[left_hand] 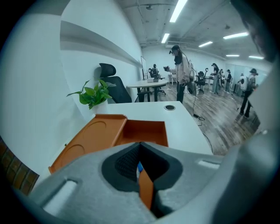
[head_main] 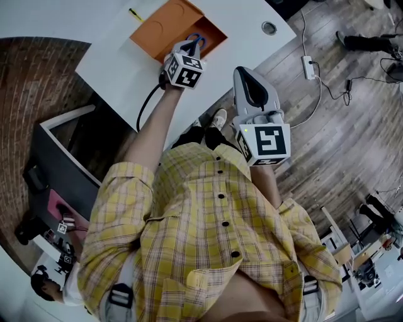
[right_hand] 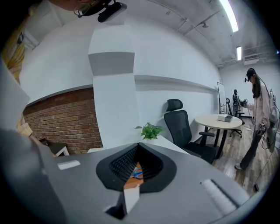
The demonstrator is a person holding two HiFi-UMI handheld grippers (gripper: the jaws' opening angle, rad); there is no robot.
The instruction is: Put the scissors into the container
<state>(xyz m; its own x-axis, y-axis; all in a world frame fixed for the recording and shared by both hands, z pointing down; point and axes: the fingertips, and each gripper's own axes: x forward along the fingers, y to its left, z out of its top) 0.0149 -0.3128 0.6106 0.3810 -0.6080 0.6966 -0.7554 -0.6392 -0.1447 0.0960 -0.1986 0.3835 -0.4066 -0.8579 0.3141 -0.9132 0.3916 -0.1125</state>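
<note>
The orange container [head_main: 214,33] stands open on the white table [head_main: 119,63], its lid [head_main: 165,26] folded out flat to the left. Blue-handled scissors [head_main: 196,39] lie inside it. My left gripper [head_main: 187,45] hovers at the container's near edge, tips right by the handles. In the left gripper view the gripper [left_hand: 140,146] is shut, and a blue bit of the scissors [left_hand: 139,167] shows through the slit. My right gripper [head_main: 242,72] is off the table's near edge over the floor. It [right_hand: 139,146] is shut and holds nothing.
A potted plant [left_hand: 94,95] stands at the table's far end beside a black office chair [left_hand: 114,85]. A cable grommet [head_main: 269,27] sits in the tabletop, and a yellow pen [head_main: 135,14] lies beyond the lid. A power strip [head_main: 308,66] lies on the wood floor.
</note>
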